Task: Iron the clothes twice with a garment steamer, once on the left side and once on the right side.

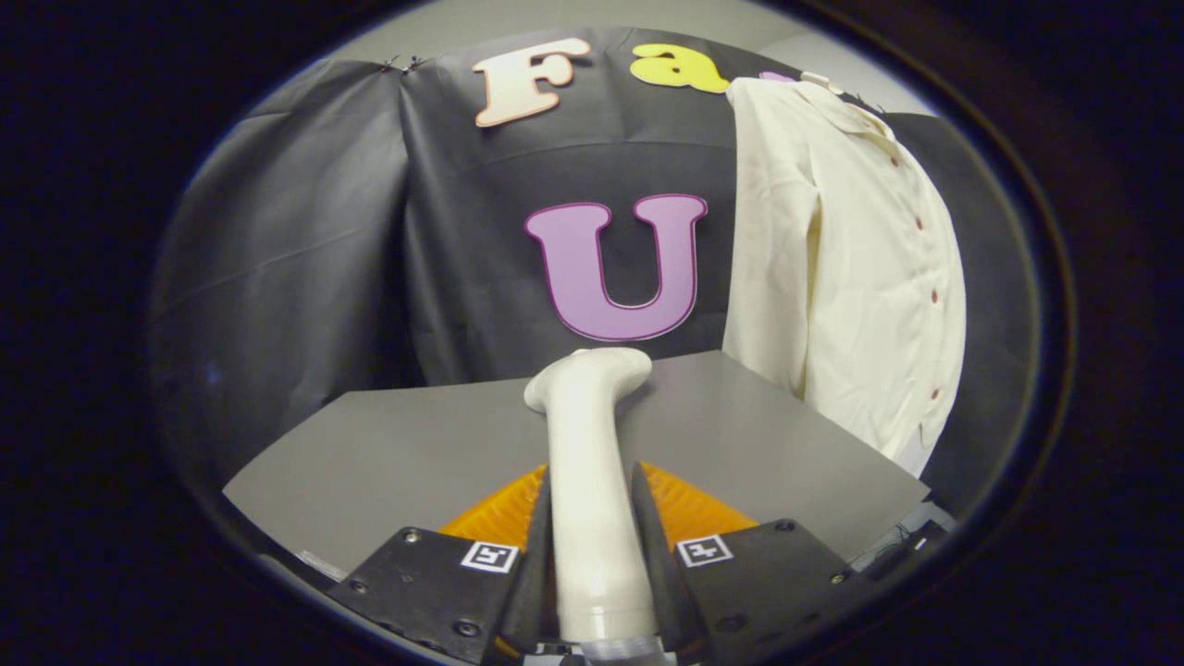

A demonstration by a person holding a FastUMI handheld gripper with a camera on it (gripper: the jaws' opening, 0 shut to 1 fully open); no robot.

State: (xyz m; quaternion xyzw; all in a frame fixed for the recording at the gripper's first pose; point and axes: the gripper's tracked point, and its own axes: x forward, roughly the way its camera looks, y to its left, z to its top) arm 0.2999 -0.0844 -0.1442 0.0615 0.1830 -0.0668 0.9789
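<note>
My gripper (592,481) is shut on the handle of a cream garment steamer (592,435); both fingers press its sides. The steamer's head points forward, away from me, over the grey table (407,453). A cream long-sleeved shirt (851,268) with small red buttons hangs against the black cloth wall, to the right of the steamer and beyond it. The shirt's hem reaches down past the table's far right edge. The steamer head is apart from the shirt.
The grey table spreads out under and ahead of the fingers, with its far edge meeting the black cloth wall (305,250). The wall closes off the back and the left side.
</note>
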